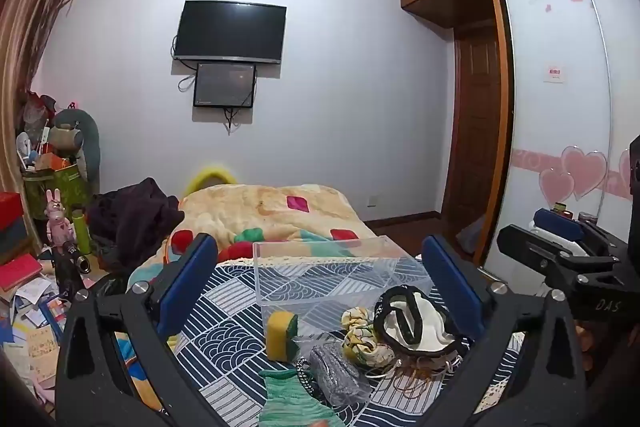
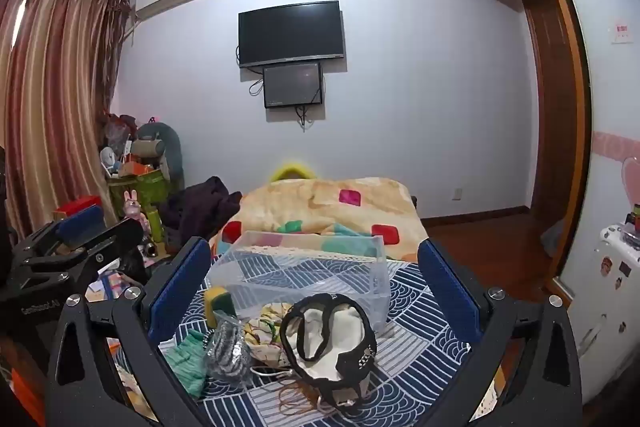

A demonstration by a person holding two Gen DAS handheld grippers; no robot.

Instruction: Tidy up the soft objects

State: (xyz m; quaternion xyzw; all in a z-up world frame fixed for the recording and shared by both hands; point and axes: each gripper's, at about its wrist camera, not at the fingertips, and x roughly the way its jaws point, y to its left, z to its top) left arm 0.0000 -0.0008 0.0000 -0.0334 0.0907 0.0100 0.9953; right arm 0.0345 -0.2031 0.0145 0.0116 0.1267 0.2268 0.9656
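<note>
Left gripper (image 1: 322, 281) spread wide, holding nothing, above the patterned table (image 1: 224, 343). From left to right on the cloth: green knit piece (image 1: 290, 401), yellow-green sponge (image 1: 281, 335), bagged grey item (image 1: 336, 373), floral scrunchie (image 1: 360, 341), black-trimmed white cap (image 1: 416, 323). Clear box (image 1: 340, 275) just behind them. Right gripper (image 2: 316, 287) likewise wide apart and empty, over the same heap.

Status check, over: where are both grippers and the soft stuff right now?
Left gripper, right gripper open, empty, above the pile. Sponge, scrunchie outside the clear box. Nothing blocking.
</note>
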